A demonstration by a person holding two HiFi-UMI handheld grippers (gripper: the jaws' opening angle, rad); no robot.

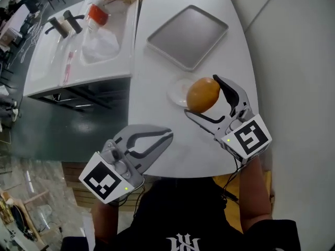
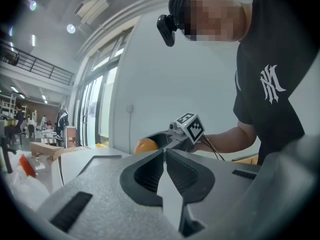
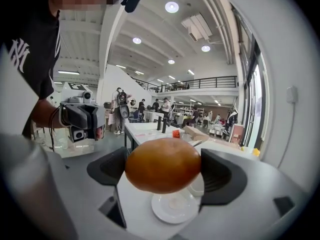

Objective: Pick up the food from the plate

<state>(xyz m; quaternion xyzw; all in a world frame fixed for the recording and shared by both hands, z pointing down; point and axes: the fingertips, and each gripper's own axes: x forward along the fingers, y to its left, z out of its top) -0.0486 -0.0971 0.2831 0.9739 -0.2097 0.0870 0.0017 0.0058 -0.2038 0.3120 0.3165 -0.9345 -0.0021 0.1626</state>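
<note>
Holding my left claw (image 1: 166,136) over the near edge of the worktop (image 1: 157,88), jaws drawn together on nothing, idle. Next right, the small plate (image 1: 177,92) sits bare, just off the near corner of the grey tray (image 1: 187,35). Further right, my right claw (image 1: 202,96) is clamped on the food (image 1: 204,91), a round orange-brown piece with one jaw on each side. It hangs clear above the plate, gap visible underneath in the right gripper view. I judge the pick done: food's off the plate. Nothing left but carrying it somewhere, which the task doesn't name.
</note>
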